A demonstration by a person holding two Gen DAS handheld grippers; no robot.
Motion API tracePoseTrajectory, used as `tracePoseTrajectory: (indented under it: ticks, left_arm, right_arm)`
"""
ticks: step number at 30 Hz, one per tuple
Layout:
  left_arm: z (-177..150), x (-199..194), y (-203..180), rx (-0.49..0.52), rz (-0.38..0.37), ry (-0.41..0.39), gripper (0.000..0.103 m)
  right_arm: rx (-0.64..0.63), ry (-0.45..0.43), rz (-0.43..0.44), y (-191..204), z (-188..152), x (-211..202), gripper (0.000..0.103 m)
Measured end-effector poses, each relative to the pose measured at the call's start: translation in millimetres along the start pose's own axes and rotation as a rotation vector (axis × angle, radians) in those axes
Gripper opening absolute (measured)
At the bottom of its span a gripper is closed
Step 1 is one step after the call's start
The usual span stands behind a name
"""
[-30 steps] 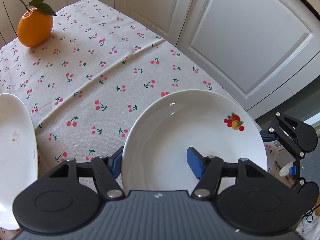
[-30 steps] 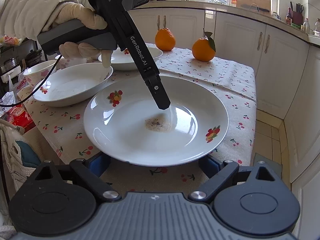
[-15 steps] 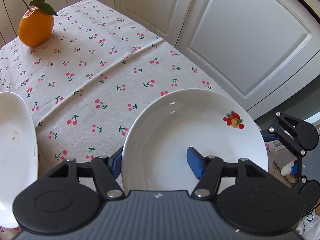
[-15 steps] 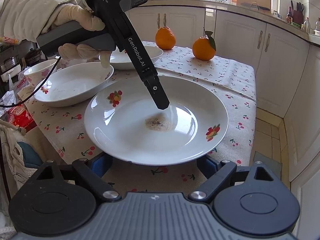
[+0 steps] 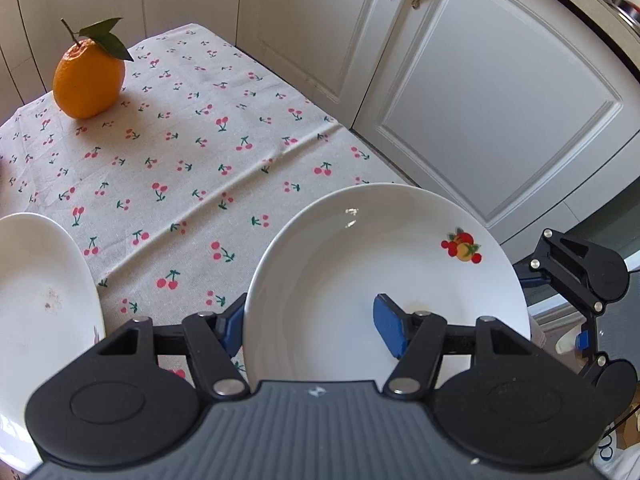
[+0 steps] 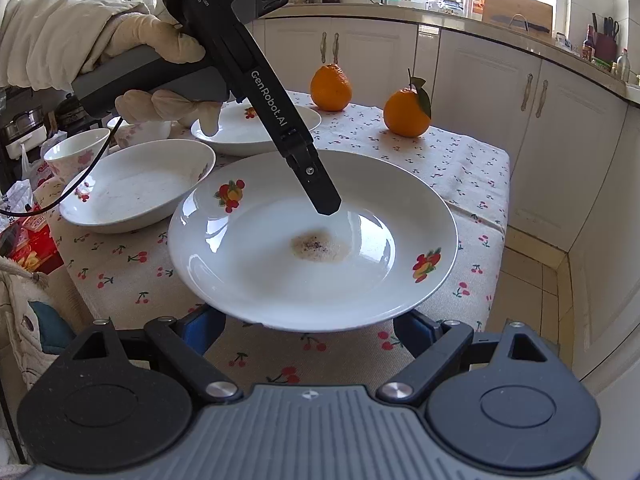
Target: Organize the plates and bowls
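Note:
A white plate (image 6: 280,272) with fruit decals and a brown stain in its middle is held above the cherry tablecloth. My left gripper (image 5: 316,326) straddles its rim (image 5: 360,264), one blue finger (image 5: 390,330) inside the plate and one under it; in the right wrist view it comes down from the upper left (image 6: 320,196). My right gripper (image 6: 308,326) is open, its fingers spread below the plate's near edge, apart from it. A white bowl (image 6: 132,188) sits left of the plate, another plate (image 6: 256,128) behind it.
Two oranges (image 6: 406,114) stand at the table's far side. A small flowered bowl (image 6: 76,152) sits at the far left. White cabinets (image 5: 480,100) run close beside the table's right edge. The tablecloth (image 5: 180,168) lies bare between the orange and the plate.
The plate and my left gripper have lifted slightly and tilted; the left view now looks further across the table. My right gripper has stayed open below the plate.

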State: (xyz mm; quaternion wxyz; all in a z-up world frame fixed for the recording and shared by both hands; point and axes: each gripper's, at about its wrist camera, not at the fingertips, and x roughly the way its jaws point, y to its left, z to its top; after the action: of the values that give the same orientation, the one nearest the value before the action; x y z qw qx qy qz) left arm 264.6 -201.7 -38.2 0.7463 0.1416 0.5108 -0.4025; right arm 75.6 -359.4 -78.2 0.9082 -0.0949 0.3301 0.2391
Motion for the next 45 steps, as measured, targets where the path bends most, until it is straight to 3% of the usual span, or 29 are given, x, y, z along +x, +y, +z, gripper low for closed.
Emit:
tracePoseTrajectory:
  ticks: [25, 45]
  left_arm:
    - [61, 40, 43, -0.042, 0.014, -0.065, 0.063]
    - [71, 54, 50, -0.042, 0.042, -0.079, 0.064]
  right_arm:
    - [0.009, 0.006, -0.034, -61, 30, 48, 0.094]
    - [0.049, 0.021, -0.056, -71, 27, 65, 0.094]
